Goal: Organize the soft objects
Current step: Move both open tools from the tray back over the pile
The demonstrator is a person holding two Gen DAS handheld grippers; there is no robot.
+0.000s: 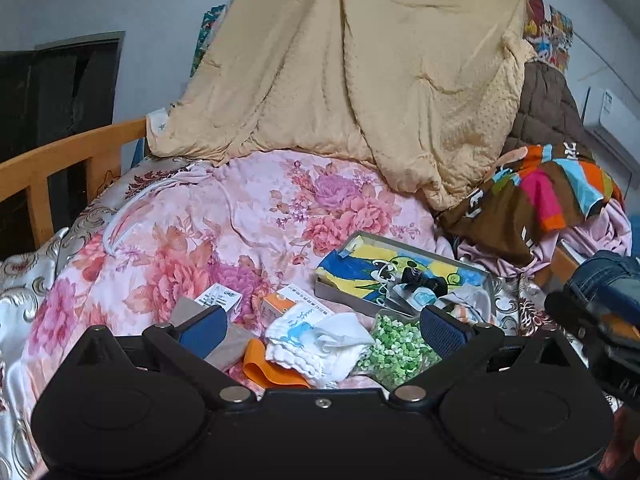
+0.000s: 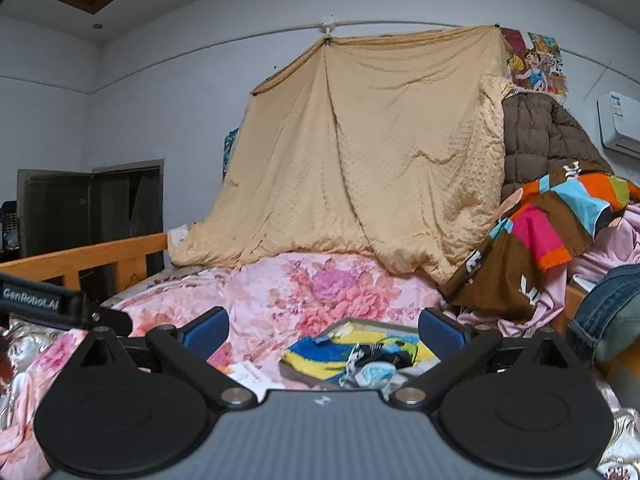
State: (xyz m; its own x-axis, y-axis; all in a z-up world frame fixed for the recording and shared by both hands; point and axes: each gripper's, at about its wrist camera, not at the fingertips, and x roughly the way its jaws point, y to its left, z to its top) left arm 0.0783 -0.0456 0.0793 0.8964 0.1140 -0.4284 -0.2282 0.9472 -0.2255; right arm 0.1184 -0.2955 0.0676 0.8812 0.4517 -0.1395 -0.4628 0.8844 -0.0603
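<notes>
A: Left tongs (image 1: 320,330) spread wide, empty, hovering low over near clutter on the bed. Directly between the pads: white cloth (image 1: 320,344), crumpled, blue print on it, lying on an orange strip (image 1: 268,368). Touching? Cannot tell.

B: Right tongs (image 2: 324,332) likewise wide apart, holding nothing, raised higher, aimed across the bed.

A: Just right of the cloth: green speckled bundle (image 1: 394,346). Left: grey fabric (image 1: 218,338) under the left pad. Paper slips (image 1: 222,300) and small orange box (image 1: 276,306) just beyond.

B: Farther: shallow grey box (image 1: 404,276) with blue-yellow towel and odd bits inside, resting on floral quilt (image 1: 224,216). Far: tan blanket (image 1: 352,80) hung up, striped garment (image 1: 532,196) heaped right.

A: Step judged: approach, nothing gathered yet.

B: Next, probably: lower onto white cloth, close on a raised fold, avoid pinching the orange strip beneath.
</notes>
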